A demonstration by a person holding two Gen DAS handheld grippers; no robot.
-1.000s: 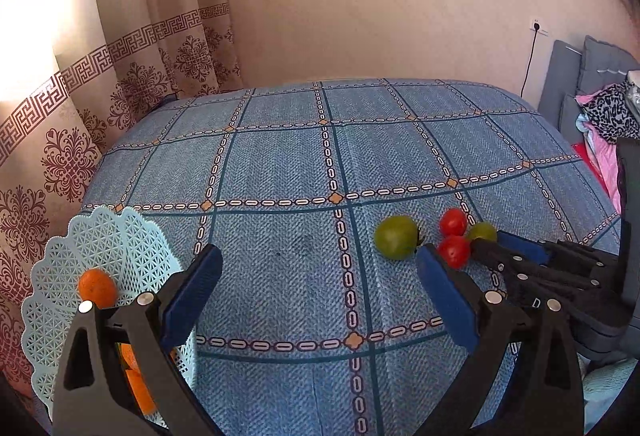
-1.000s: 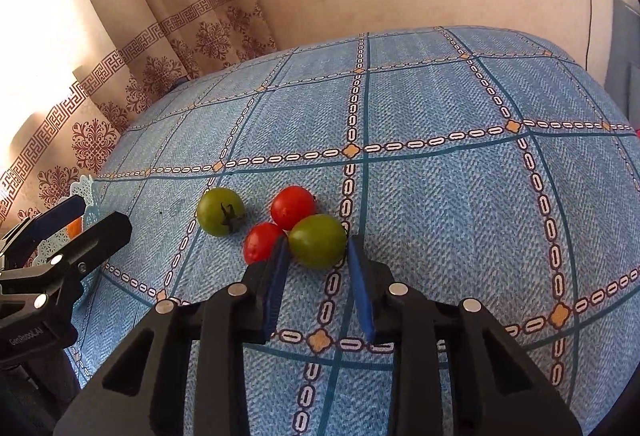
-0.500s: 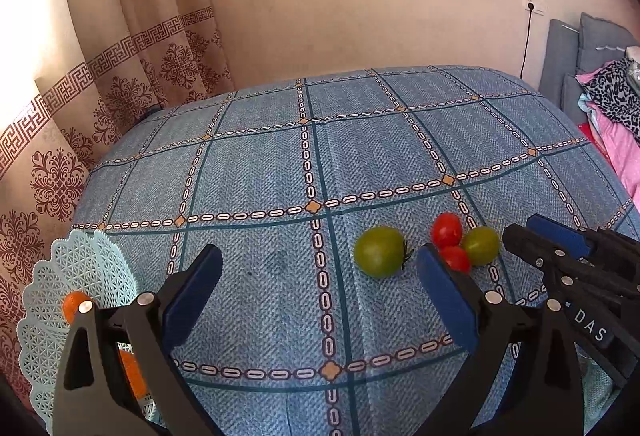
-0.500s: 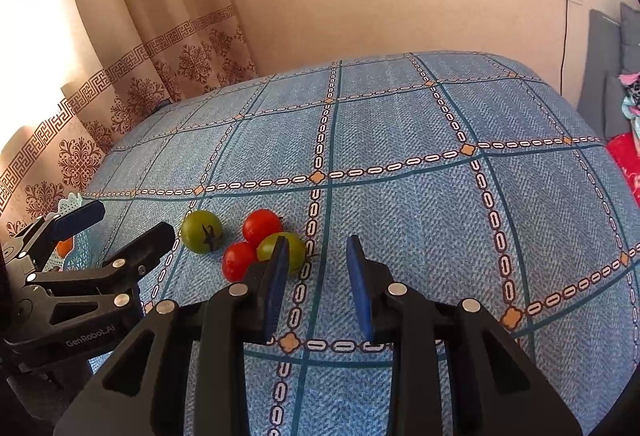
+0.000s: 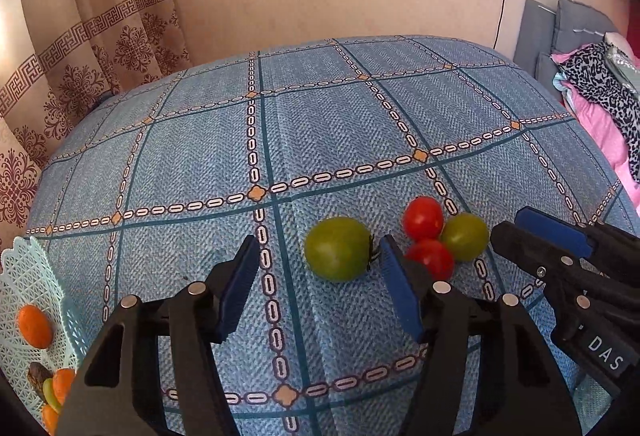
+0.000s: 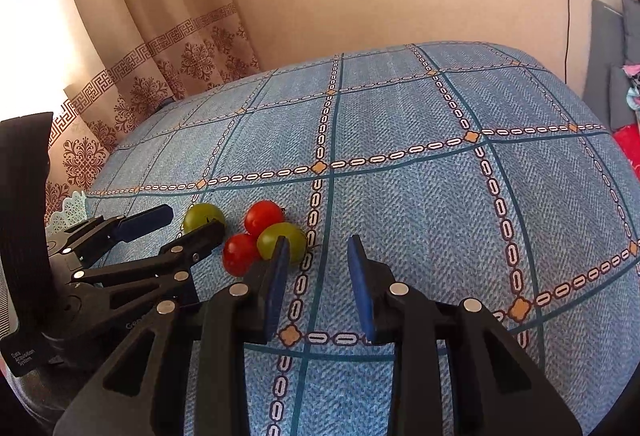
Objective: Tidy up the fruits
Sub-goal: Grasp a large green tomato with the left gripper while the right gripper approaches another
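Oranges point(image 5: 34, 326) in lattice basket point(image 5: 40, 276) (pale blue), tomatoes point(image 5: 422, 222) outside

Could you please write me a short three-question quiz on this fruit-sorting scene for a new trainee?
1. How many tomatoes lie on the blue tablecloth?
2. True or false: the left tool grips the larger green tomato.
3. The oranges lie in: A) the lattice basket, B) a glass bowl, C) the right tool.

Key: 1. Four, two red and two green. 2. False; open, tomato between its tips, ungripped. 3. A.
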